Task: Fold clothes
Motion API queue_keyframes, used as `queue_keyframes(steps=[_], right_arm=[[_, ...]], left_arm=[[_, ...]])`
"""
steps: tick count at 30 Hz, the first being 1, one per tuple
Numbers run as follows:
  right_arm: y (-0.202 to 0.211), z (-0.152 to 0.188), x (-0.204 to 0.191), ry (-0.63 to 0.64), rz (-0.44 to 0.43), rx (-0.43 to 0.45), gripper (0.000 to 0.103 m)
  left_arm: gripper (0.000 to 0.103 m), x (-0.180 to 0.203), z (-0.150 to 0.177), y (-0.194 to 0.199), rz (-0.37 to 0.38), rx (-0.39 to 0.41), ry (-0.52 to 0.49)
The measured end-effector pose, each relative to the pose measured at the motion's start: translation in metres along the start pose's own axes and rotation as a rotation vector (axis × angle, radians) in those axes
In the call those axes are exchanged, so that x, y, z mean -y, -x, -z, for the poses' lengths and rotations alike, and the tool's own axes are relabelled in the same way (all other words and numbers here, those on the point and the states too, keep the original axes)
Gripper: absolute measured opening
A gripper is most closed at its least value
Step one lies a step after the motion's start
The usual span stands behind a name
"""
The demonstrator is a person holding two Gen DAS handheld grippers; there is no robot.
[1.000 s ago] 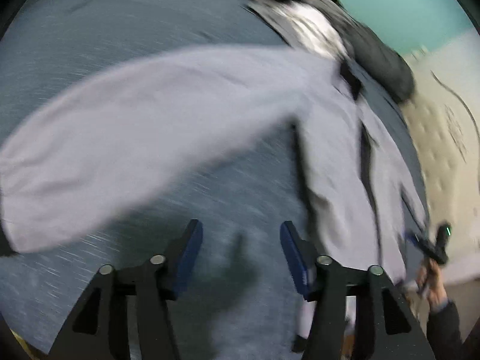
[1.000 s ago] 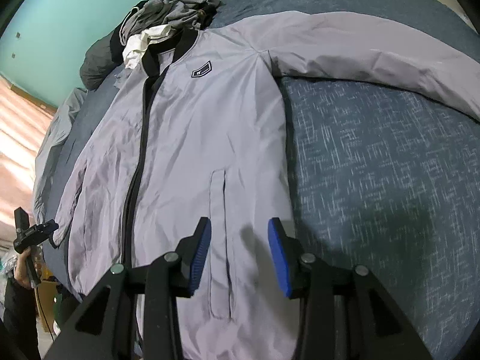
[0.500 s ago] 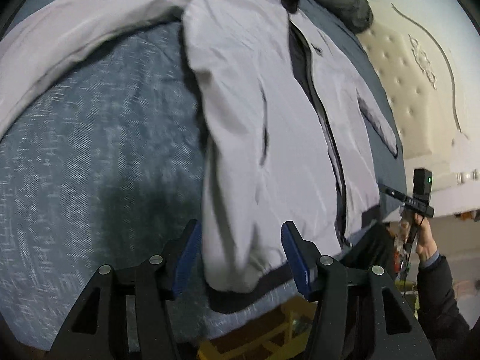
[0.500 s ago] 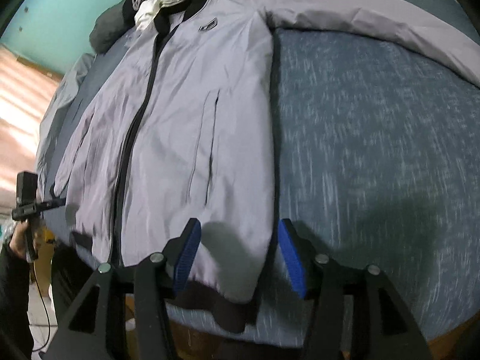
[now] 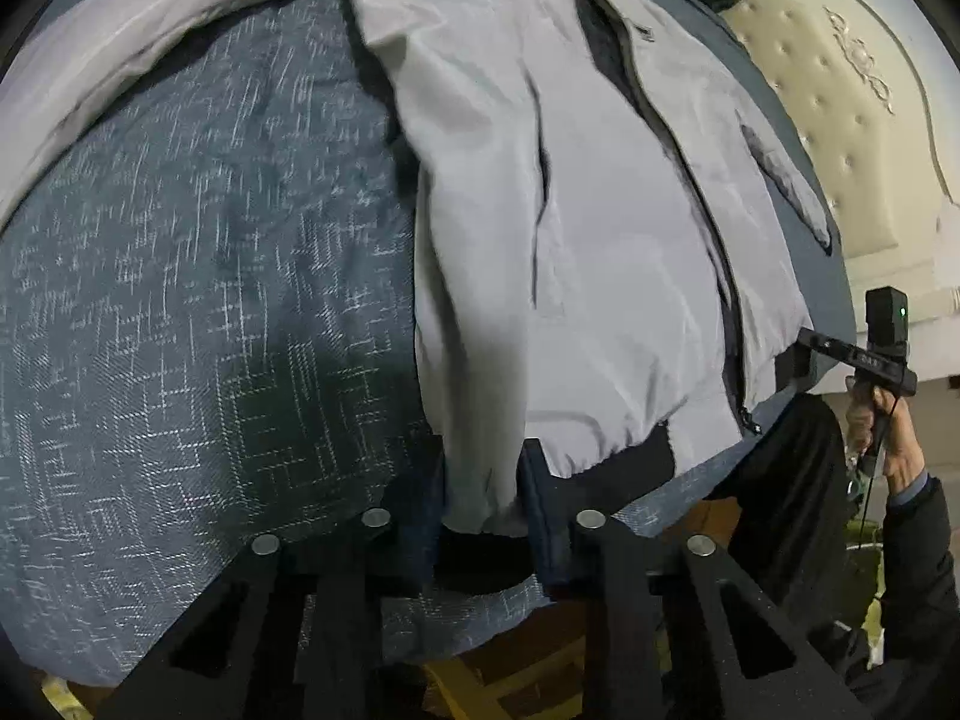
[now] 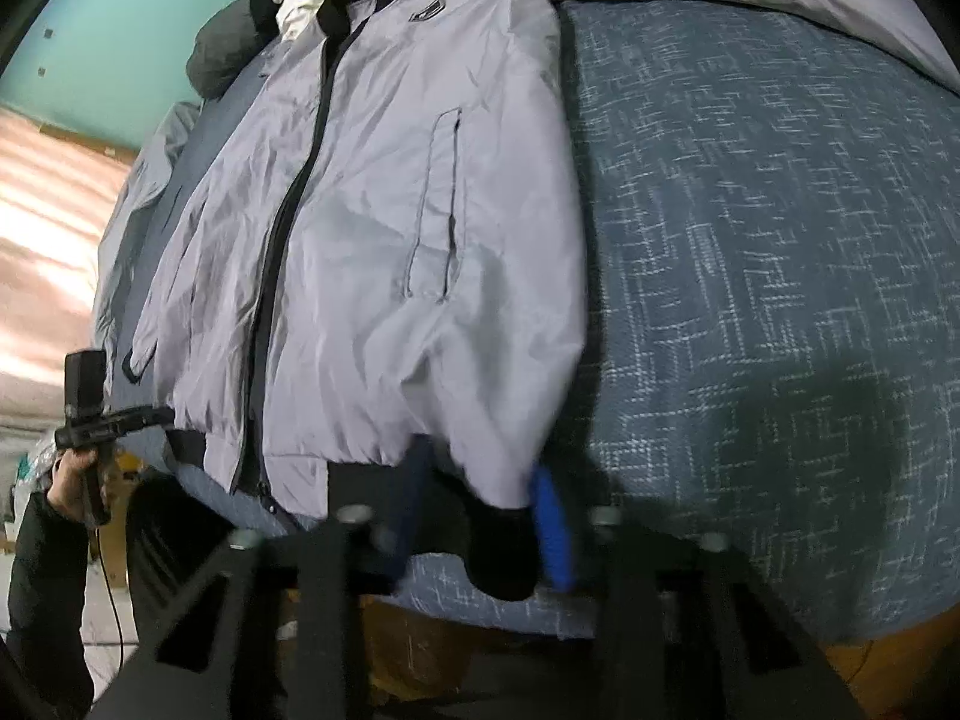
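Observation:
A light grey zip jacket [image 5: 600,240] with a black hem band lies face up on the blue bedspread [image 5: 210,300], one sleeve stretched out along the far side. My left gripper [image 5: 483,516] is closing its jaws, and its blue pads press on one bunched hem corner. In the right wrist view the same jacket [image 6: 360,240] shows its chest badge and pocket. My right gripper [image 6: 480,516] is also closing, with the opposite hem corner and black band between its pads. Each view shows the other gripper [image 5: 807,354] [image 6: 156,417], in a hand, at the far hem corner.
A pile of dark and white clothes [image 6: 312,6] lies beyond the collar. A padded cream headboard [image 5: 840,120] stands on one side and a teal wall [image 6: 132,30] on the other. The bed's front edge and wooden frame [image 5: 516,672] run just under the grippers.
Both grippers have come down to the front edge of the bed over the hem corners. Their jaws have narrowed from wide apart onto the fabric, which now bunches between the pads.

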State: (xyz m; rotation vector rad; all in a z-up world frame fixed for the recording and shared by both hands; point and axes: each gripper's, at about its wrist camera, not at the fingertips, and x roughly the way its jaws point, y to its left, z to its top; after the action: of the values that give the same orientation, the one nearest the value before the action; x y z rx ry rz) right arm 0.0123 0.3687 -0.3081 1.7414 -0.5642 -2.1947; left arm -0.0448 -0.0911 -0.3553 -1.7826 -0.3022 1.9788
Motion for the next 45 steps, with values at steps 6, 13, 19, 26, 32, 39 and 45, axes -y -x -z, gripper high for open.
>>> queue_keyframes(steps=[6,13,19,26,32,39,45], right_arm=[[0.036,-0.001,-0.012,0.004,-0.053,0.045,0.01],[0.058,-0.006,-0.018,-0.026,-0.061,0.035,0.01],[0.002,-0.004,0.001,-0.036,0.098,-0.047,0.01],[0.009,-0.02,-0.012,0.025,0.194,-0.026,0.029],[0.028,-0.052,-0.044,0.079,0.117,0.086,0.034],[-0.007,-0.091,-0.087,0.143,0.054,0.089,0.043],[-0.046,-0.116,-0.116,0.192,0.062,0.063,0.044]], left_arm=[[0.01,0.024,-0.001,0.041,0.088,0.05,-0.032],[0.01,0.023,0.005,0.06,0.182,0.031,0.004],[0.01,-0.006,0.012,-0.003,0.094,-0.077,0.093],[0.028,-0.003,0.008,0.007,0.013,-0.036,0.085],[0.04,0.006,-0.008,0.047,-0.048,0.116,0.077],[0.04,0.019,-0.048,0.048,-0.069,0.247,0.065],[0.04,0.031,-0.083,0.022,-0.081,0.299,0.038]])
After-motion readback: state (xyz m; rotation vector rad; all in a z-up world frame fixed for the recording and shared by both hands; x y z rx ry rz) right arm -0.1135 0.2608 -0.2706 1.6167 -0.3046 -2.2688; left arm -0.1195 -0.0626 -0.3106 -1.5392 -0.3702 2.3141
